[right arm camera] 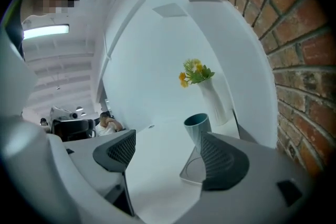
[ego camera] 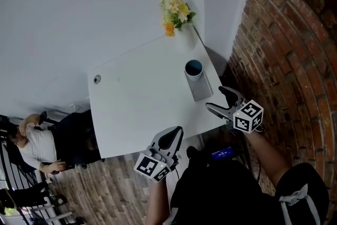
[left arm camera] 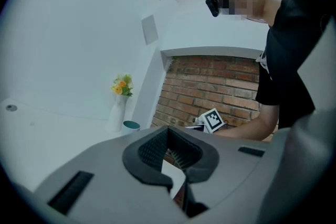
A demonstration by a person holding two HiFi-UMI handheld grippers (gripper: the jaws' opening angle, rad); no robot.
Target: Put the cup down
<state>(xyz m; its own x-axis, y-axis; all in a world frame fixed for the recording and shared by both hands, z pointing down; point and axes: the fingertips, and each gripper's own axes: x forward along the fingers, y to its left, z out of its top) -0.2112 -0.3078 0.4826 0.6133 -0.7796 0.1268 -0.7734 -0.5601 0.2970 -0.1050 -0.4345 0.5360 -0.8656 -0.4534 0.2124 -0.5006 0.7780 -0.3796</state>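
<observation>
Since the right gripper has its 2 jaws spread and empty just short of the cup, which stands upright on a grey mat on the white table, it is best drawn straight back, clear of the rim; the left gripper is pressed together, empty.

Holding grey two-jaw left gripper at lower centre, jaws together; holding grey right gripper centre-right, jaws apart.
</observation>
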